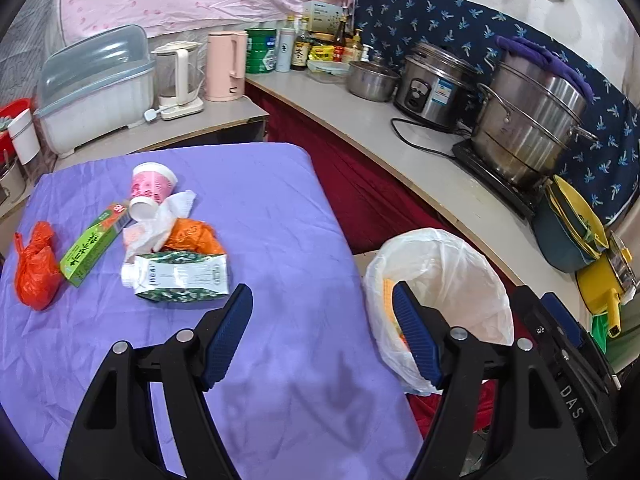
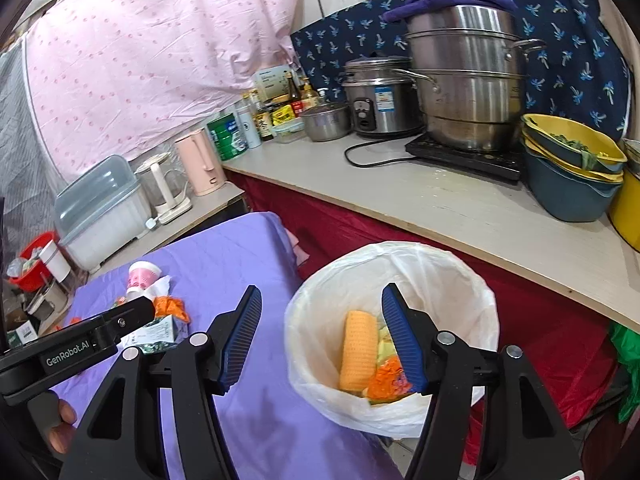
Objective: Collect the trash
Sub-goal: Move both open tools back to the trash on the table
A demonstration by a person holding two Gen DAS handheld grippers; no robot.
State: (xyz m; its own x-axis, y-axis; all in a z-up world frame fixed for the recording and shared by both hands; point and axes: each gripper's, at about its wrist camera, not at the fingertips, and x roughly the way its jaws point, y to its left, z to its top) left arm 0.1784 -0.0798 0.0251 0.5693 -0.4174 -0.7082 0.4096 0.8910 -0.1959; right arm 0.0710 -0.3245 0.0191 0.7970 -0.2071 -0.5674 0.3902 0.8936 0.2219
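Right wrist view showed the right gripper [image 2: 322,338] empty with jaws apart above the lined trash bin [image 2: 304,344], while the left gripper [image 1: 322,338] stood open near the carton [image 1: 180,276] on the purple tablecloth [image 1: 260,208].

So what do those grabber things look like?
Each gripper is made of chunky black plastic with silver round bolts. The left gripper and the right gripper both have two fingers tipped with ridged blue pads. The sides carry white lettering; one reads "GenRobot.AI".
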